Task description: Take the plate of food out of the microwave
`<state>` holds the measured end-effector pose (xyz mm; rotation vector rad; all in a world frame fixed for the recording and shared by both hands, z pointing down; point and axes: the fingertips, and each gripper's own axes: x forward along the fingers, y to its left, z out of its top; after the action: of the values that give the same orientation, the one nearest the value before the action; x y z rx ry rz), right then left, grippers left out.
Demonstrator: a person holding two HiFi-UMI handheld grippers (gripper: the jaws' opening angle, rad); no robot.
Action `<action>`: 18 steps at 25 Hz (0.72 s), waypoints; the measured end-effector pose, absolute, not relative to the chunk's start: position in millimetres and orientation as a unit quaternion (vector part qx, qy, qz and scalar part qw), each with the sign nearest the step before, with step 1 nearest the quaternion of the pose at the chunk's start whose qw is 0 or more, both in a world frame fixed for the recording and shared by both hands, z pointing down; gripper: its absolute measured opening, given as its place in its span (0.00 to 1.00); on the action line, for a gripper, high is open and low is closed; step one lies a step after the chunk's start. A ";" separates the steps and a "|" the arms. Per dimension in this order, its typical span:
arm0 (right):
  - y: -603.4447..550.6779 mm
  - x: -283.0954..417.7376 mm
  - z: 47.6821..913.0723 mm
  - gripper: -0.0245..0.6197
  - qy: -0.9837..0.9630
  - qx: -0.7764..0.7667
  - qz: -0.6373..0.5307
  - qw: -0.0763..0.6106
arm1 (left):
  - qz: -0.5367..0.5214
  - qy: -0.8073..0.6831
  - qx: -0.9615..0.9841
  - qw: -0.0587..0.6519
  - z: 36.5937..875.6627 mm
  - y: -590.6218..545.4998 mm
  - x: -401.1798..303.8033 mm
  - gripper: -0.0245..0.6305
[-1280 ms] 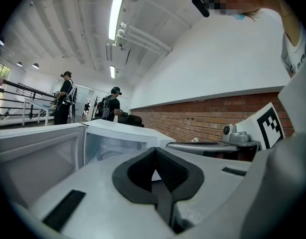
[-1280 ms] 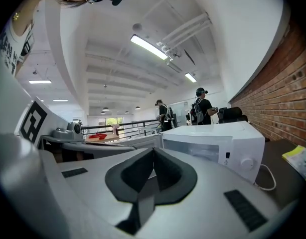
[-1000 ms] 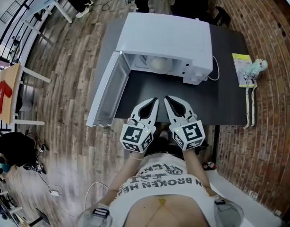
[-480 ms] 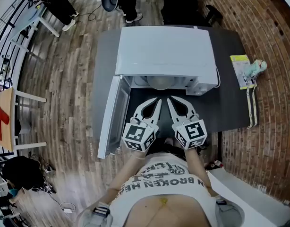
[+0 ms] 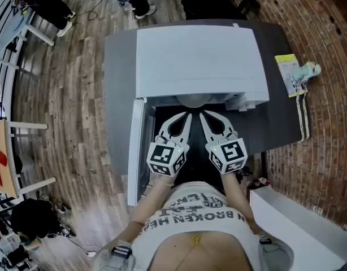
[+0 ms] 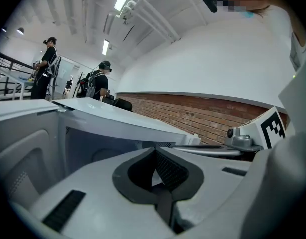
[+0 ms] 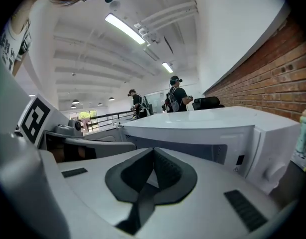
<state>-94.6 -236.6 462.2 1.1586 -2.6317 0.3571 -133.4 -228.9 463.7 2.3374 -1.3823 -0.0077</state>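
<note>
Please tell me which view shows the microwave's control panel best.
The right gripper view: the control panel faces it, knob included. The head view catches only its top edge from above; the left gripper view does not show it.

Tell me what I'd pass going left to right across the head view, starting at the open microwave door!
Open microwave door → left hand-held gripper → right hand-held gripper → yellow paper
</note>
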 end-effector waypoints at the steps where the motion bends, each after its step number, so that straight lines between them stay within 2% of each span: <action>1: -239.2 -95.1 466.3 0.05 -0.900 0.398 0.123 0.125 | 0.000 -0.497 0.841 0.214 467.2 -231.7 -134.6 0.05; 18: -290.5 -69.1 538.4 0.05 -0.894 0.375 0.131 0.206 | 0.078 -0.536 0.801 0.255 540.3 -268.7 -130.7 0.05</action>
<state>-69.1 -290.5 538.4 1.0458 -2.4914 0.3660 -130.7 -268.7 540.3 2.1741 -1.4567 0.2110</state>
